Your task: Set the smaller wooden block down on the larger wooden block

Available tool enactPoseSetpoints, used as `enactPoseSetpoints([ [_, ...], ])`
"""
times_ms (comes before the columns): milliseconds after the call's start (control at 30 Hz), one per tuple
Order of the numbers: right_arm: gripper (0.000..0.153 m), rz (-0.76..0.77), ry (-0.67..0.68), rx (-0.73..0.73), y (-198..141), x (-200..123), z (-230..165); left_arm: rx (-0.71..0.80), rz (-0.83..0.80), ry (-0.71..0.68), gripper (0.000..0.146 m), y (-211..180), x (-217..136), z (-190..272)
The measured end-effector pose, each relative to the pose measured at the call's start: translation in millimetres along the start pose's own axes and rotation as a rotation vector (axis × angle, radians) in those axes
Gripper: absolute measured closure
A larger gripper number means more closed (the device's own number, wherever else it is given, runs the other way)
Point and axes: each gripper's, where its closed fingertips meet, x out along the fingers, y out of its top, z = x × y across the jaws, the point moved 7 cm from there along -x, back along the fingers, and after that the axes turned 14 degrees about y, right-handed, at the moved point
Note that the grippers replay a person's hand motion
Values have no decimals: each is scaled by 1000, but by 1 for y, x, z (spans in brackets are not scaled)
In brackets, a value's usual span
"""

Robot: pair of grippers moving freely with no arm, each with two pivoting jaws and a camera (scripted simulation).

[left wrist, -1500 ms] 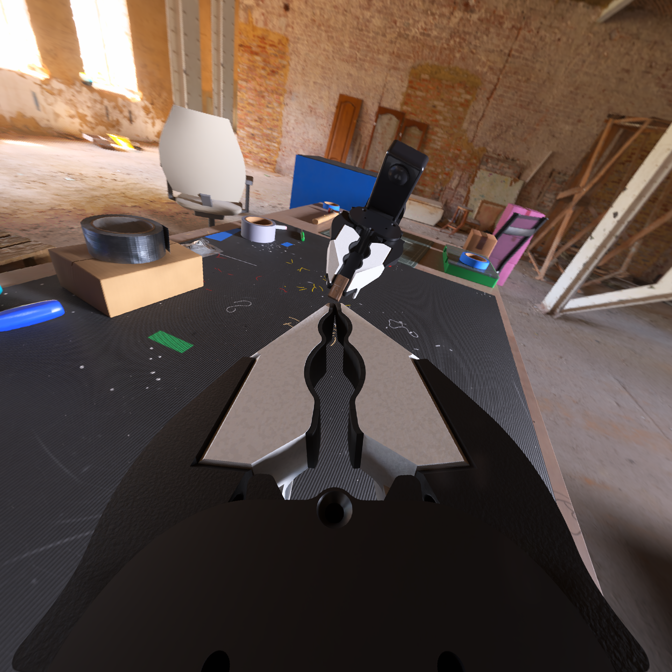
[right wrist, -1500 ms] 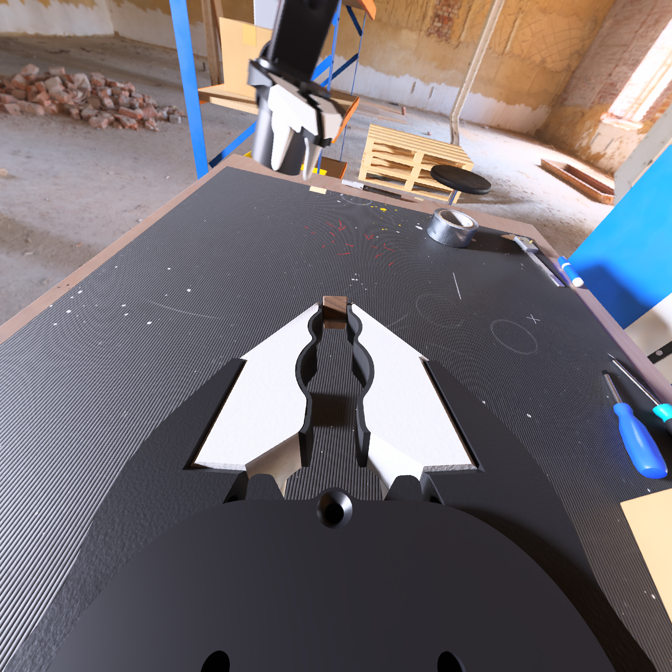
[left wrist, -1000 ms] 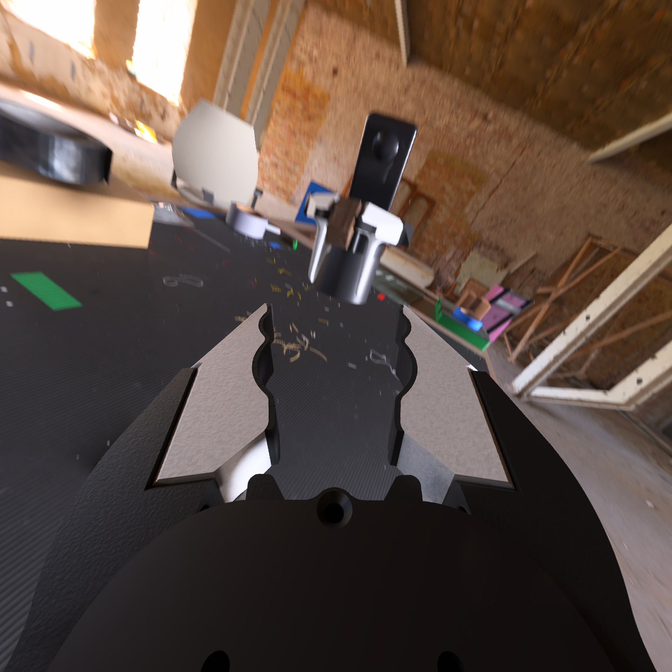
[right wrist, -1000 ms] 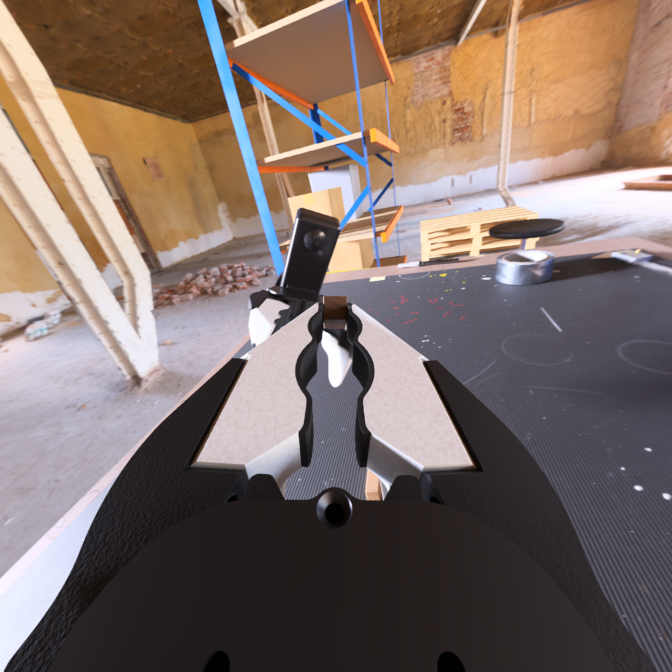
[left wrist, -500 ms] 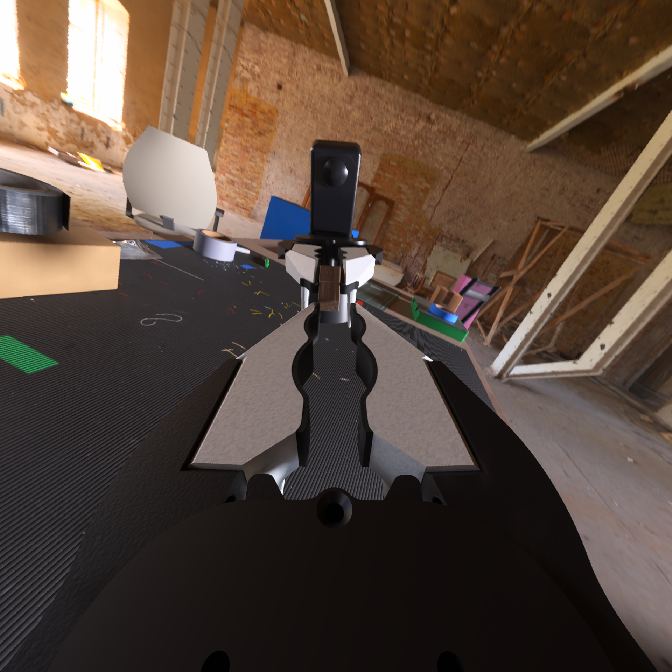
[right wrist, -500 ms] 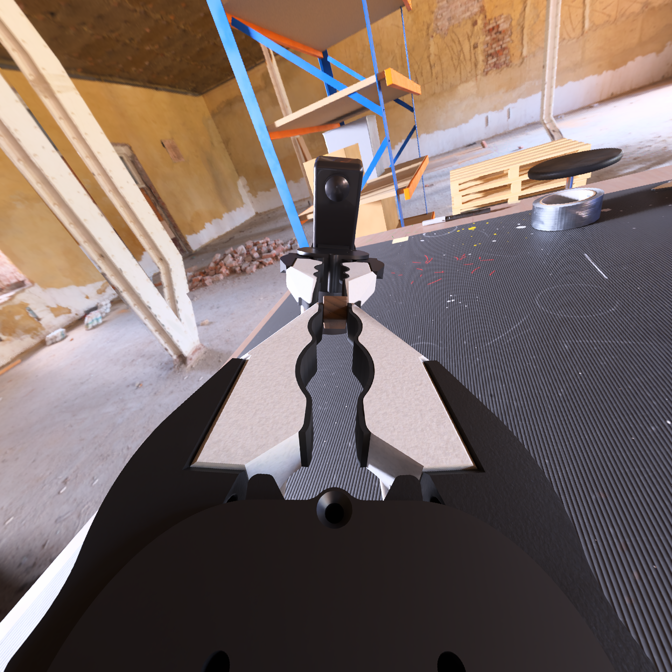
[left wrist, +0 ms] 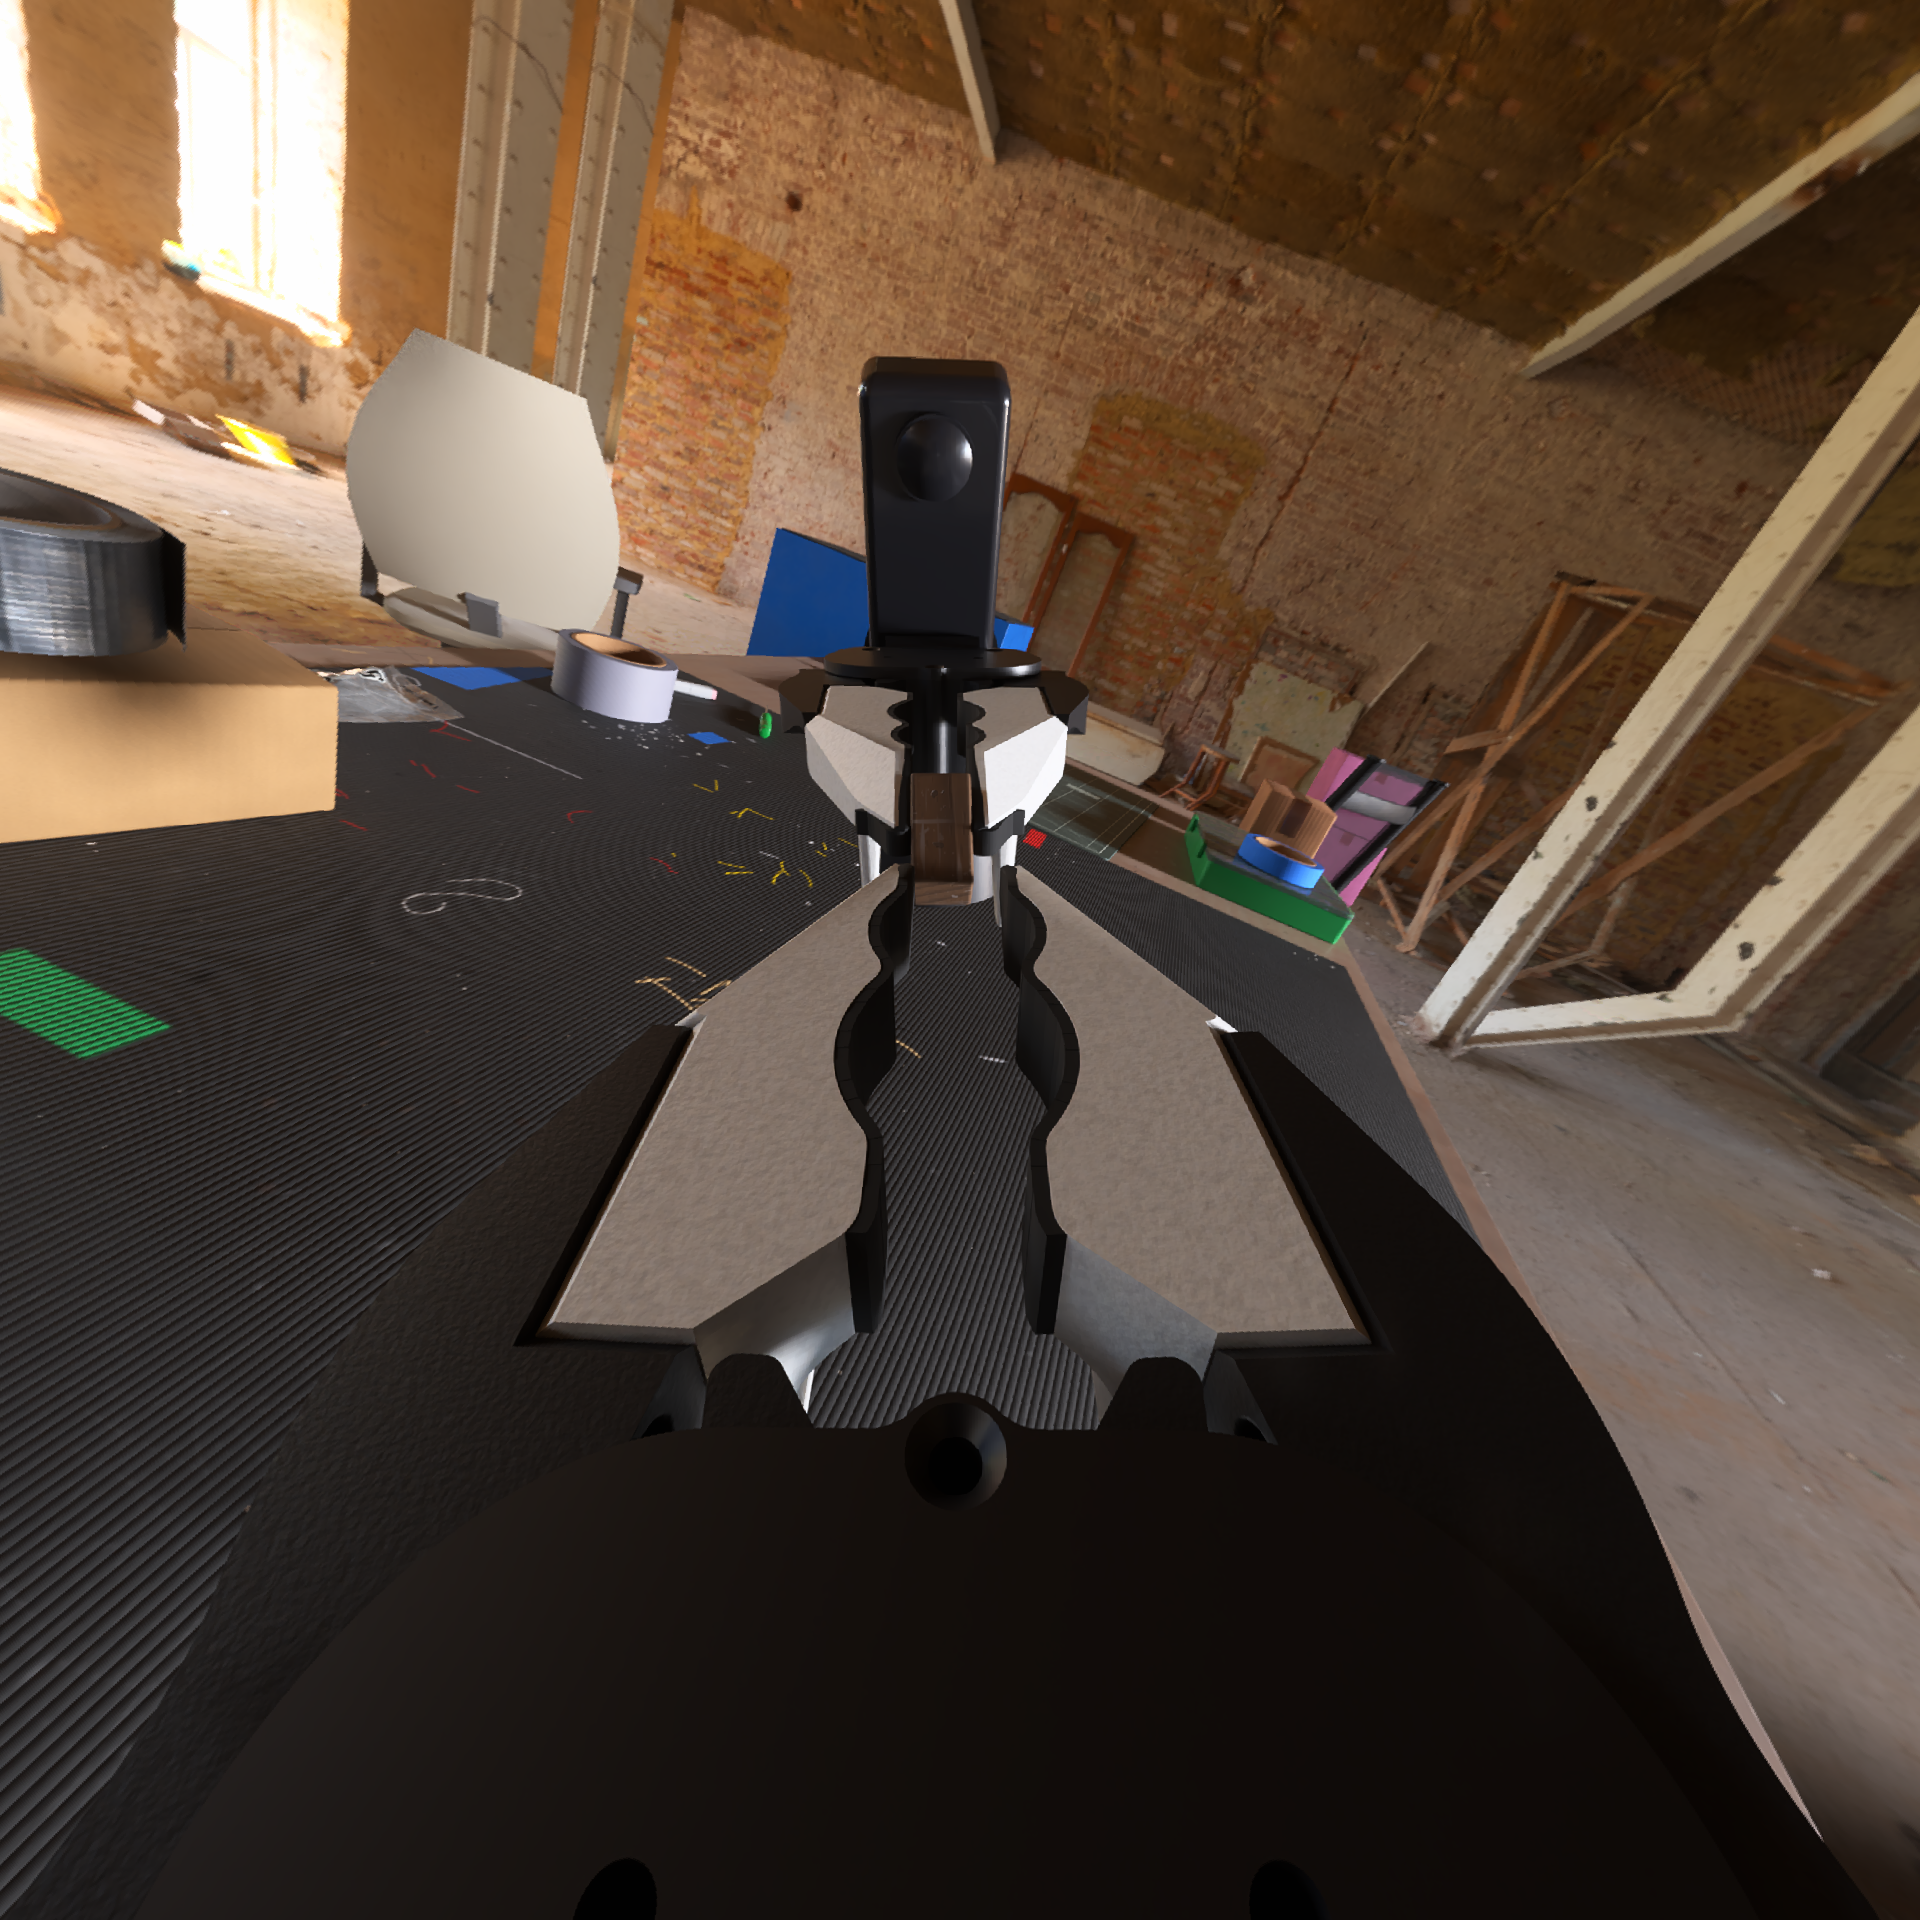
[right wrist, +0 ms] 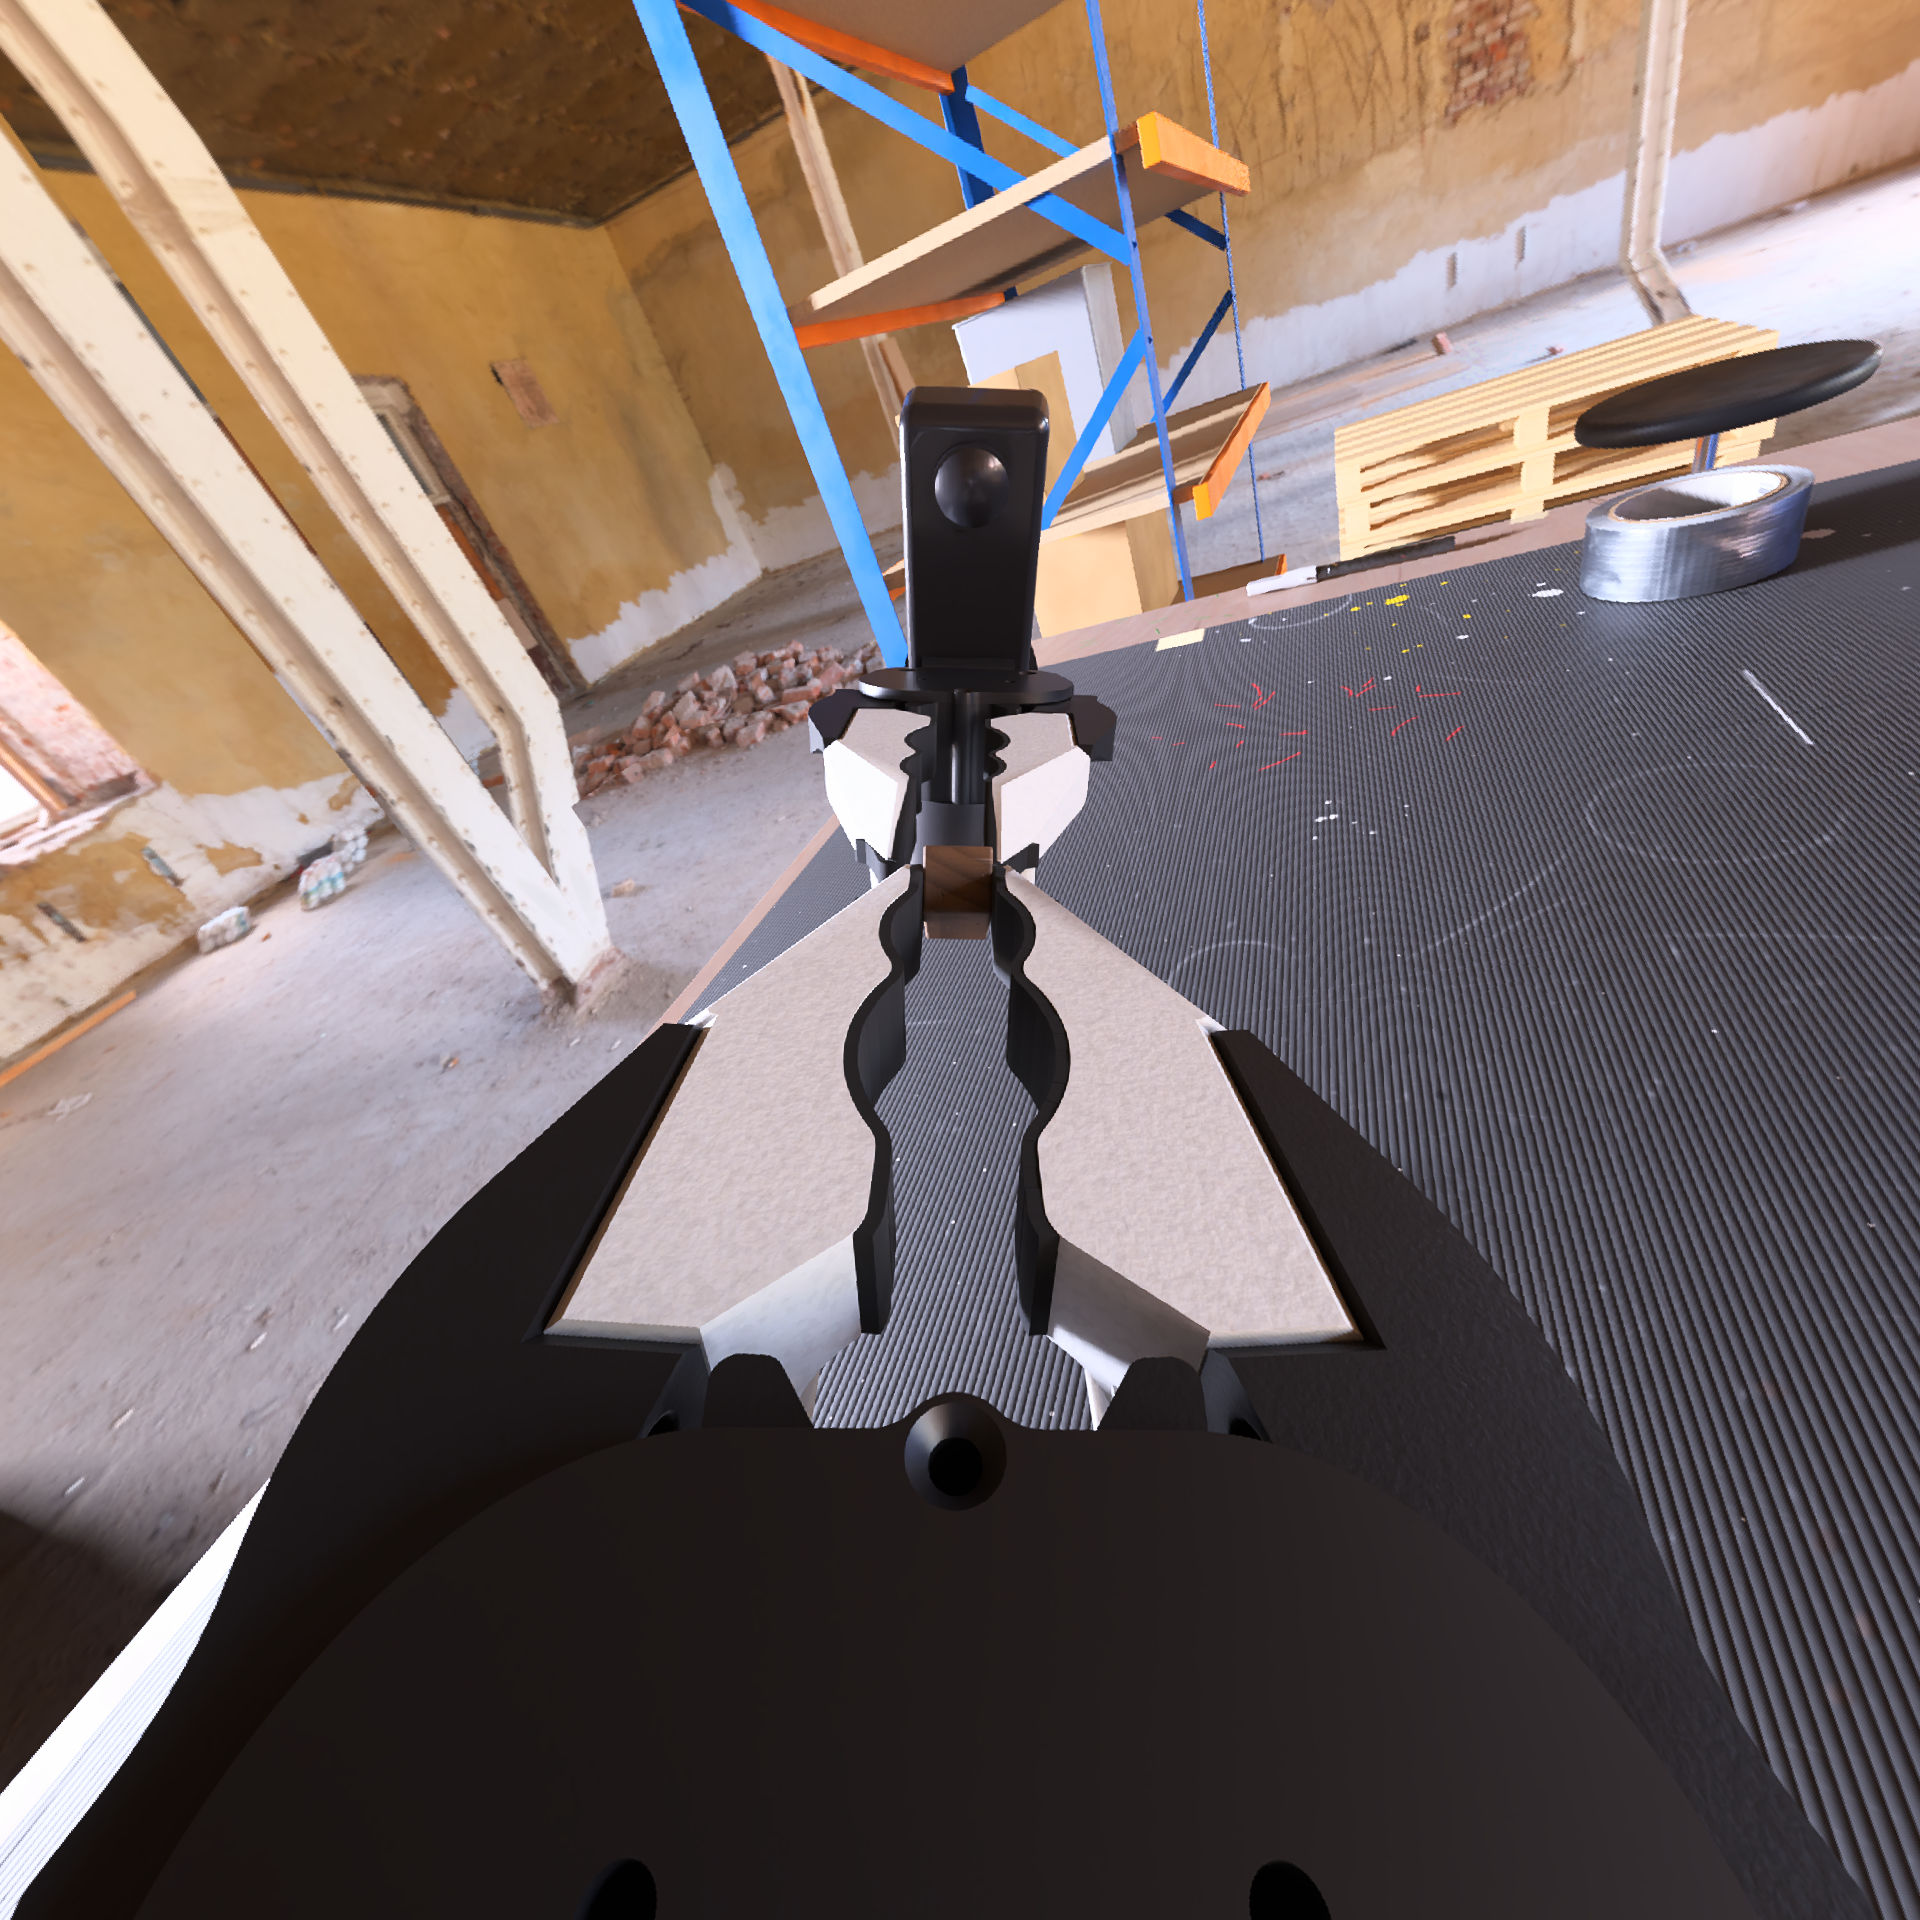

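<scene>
The smaller wooden block is a small brown cuboid held in the air between the two grippers, which face each other tip to tip above the black table mat. My right gripper is shut on the block. My left gripper has its jaws drawn in to the block's width around its near end. Each gripper shows in the other's view: the right one and the left one. The larger wooden block is not in view.
A cardboard box bearing a grey tape roll stands at the left. A white tape roll and a green tray lie farther off. A silver tape roll lies at the far right. The table's edge runs close by.
Both grippers rose and turned to face each other. The left gripper opened wide, then drew in around the block that the right gripper carries. Both have since held nearly still.
</scene>
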Motion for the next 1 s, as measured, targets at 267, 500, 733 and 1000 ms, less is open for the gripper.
enactPoseSetpoints([
  [267,141,3,-55,-34,3,-2,0,-59,-121,71,111,-9,-4,-1],
  [500,141,-76,-131,-52,10,2,-3,16,-335,139,105,-26,-53,27],
  [733,141,-332,-218,5,-3,35,18,138,-428,419,106,-8,-137,6],
  [1000,141,-534,-261,-8,-52,68,44,221,-547,600,107,-20,-181,-37],
])
